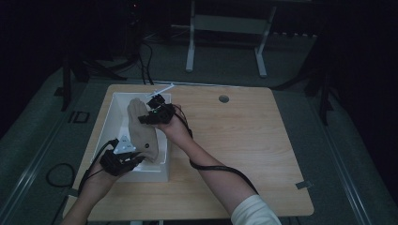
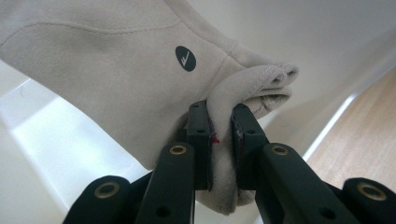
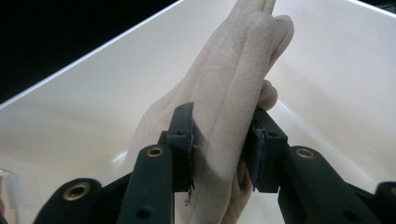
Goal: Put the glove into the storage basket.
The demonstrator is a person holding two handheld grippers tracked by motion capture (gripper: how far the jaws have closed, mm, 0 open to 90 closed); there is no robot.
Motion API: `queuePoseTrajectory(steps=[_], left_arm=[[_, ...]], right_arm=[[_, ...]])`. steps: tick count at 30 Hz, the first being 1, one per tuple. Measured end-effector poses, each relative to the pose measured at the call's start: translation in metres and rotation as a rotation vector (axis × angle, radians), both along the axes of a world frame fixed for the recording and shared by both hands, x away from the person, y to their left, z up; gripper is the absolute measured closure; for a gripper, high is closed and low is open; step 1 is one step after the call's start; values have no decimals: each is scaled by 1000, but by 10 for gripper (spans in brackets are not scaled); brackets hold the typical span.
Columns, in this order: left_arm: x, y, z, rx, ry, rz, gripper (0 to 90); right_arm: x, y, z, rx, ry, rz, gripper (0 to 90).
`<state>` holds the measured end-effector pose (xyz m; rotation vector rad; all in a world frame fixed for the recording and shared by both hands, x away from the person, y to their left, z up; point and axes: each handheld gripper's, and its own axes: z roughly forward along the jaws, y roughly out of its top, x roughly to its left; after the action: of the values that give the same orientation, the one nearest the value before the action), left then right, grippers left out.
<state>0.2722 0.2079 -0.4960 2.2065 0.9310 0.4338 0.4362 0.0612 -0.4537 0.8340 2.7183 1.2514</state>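
Left tool (image 1: pixel 123 157) pinches a folded edge of the beige garment (image 1: pixel 142 132); in the left gripper view the two jaws press on a thick roll of the fabric (image 2: pixel 140 84) with cloth bulging out past them, next to a small round dark logo (image 2: pixel 185 58). Right tool (image 1: pixel 157 112) pinches the opposite end; in the right gripper view its jaws clamp a bunched, several-layer fold of the same cloth (image 3: pixel 233 93).

Landmark: white bin (image 1: pixel 109 123), standing on the left part of the wooden counter (image 1: pixel 244 140).
- Garment hangs stretched between the two tools, above the bin's opening, running from the bin's near edge toward its far edge.
- Left tool sits at the bin's near rim; right tool is over the bin's far half.
- Both gripper views show the bin's white inner walls (image 3: pixel 327 70) behind the cloth, so the garment is within or just above the bin's mouth; whether any part touches the bin floor cannot be told.

Progress, as judged: both grasps secured, garment gathered and lifted as one folded bundle. Whether it is going into the bin or coming out cannot be told from this moment. Left to do: carry the bundle to its resting place, lay it down, then open both tools.
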Motion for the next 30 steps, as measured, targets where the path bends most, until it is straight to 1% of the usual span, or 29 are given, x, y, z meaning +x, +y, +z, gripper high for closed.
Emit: queuePoseTrajectory(steps=[2, 4, 5, 6, 7, 8, 9, 10, 12, 13, 15, 17, 19, 20, 22, 23, 25, 26, 27, 28, 29, 30], left_arm=[[1, 1, -3, -3, 6, 4, 810], [3, 2, -7, -10, 24, -1, 807], [5, 2, -9, -15, 49, -3, 795], [8, 2, -12, -15, 73, -2, 771], [11, 1, -14, -10, 110, -8, 726], [13, 0, -17, 0, 126, -9, 648], [13, -1, -18, 8, 109, -1, 595], [14, -1, -17, -1, 109, -3, 596], [13, -1, -14, -23, 92, 7, 592], [13, 0, -12, -41, 85, 20, 566], [13, 3, -7, -67, 68, 52, 546], [13, 5, -3, -94, 54, 84, 505], [12, 6, 0, -107, 43, 105, 460], [12, 5, 1, -110, 37, 114, 428], [12, 3, 3, -124, 26, 130, 351], [11, 2, 5, -131, 16, 130, 302], [11, -1, 8, -133, 6, 147, 189], [10, -3, 10, -141, 2, 147, 150], [10, -4, 12, -153, -7, 156, 130], [10, -6, 13, -165, -8, 160, 101], [10, -7, 15, -177, -6, 158, 72], [10, -9, 17, -179, -17, 165, 57]], right_arm=[[1, 3, -2, -14, 7, 6, 656], [2, 6, -3, -39, 3, 10, 622], [2, 7, -3, -48, 12, 14, 588], [2, 8, -2, -54, 12, 13, 553], [2, 8, -2, -56, 8, 9, 521], [2, 7, -1, -52, 1, 3, 494], [2, 6, 0, -41, 1, 3, 473], [2, 5, 0, -34, 3, 1, 458], [1, 3, 1, -25, 1, 3, 440], [0, 2, 1, -21, -2, 3, 430], [-1, 1, 2, -9, 7, 9, 418], [-2, -2, 3, -5, 2, 18, 405], [-4, -5, 5, 2, -1, 26, 374], [-5, -7, 6, 4, -5, 28, 367], [-5, -13, 8, 21, -5, 32, 323], [-6, -16, 10, 28, -4, 35, 299], [-6, -22, 12, 47, 6, 61, 231], [-6, -25, 14, 59, 11, 62, 222], [-7, -29, 16, 64, 12, 57, 220], [-7, -32, 17, 68, 8, 62, 210], [-8, -36, 19, 63, 3, 62, 195], [-9, -39, 20, 60, 1, 62, 188]])
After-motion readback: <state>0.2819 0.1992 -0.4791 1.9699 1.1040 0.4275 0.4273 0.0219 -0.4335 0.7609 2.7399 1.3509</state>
